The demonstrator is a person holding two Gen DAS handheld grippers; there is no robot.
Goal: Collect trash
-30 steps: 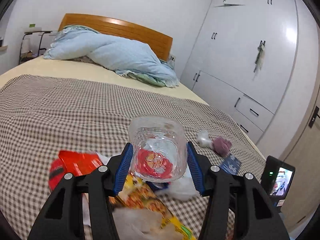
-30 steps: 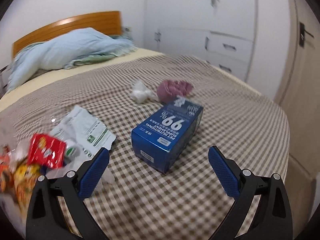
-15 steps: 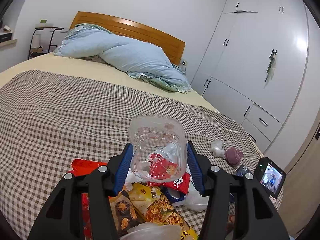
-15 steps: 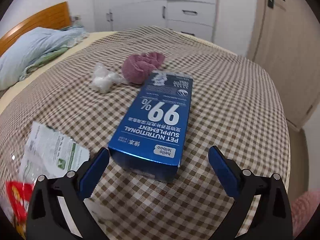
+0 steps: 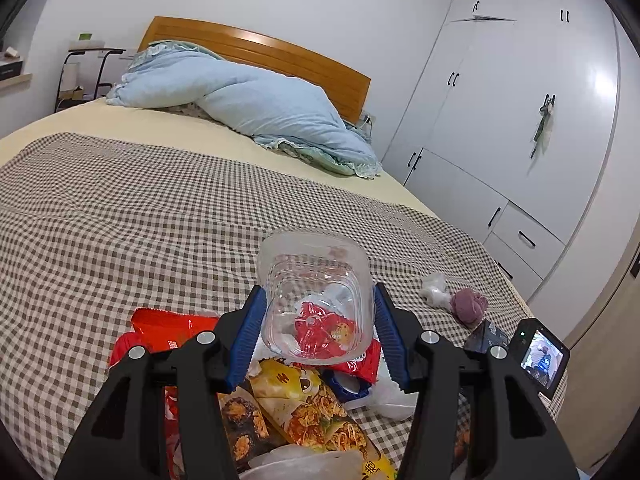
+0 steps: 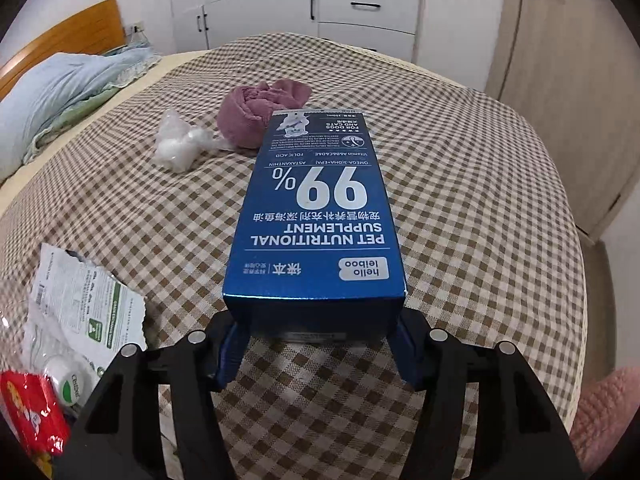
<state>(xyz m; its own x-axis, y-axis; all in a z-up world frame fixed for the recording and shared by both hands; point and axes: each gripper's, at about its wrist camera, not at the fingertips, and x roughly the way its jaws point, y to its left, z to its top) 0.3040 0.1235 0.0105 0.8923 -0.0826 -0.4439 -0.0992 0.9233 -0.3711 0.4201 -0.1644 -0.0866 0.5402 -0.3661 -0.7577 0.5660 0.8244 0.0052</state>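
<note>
the left gripper [image 5: 316,332] is clamped on a clear plastic container [image 5: 314,300] above the snack wrappers [image 5: 304,404] on the checked bedspread [image 5: 120,216]. the right gripper [image 6: 316,350] has just been closing, its pads against the near end of the blue pet supplement box [image 6: 316,216], which lies on the bedspread.

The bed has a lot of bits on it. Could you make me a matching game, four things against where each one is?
Things:
1. blue box
2. clear plastic tub
3. purple cloth ball
4. light blue quilt

Places:
A. by the headboard
B. between the right gripper's pads
C. between the left gripper's pads
D. just beyond the box

Pairs: 1-B, 2-C, 3-D, 4-A
</note>
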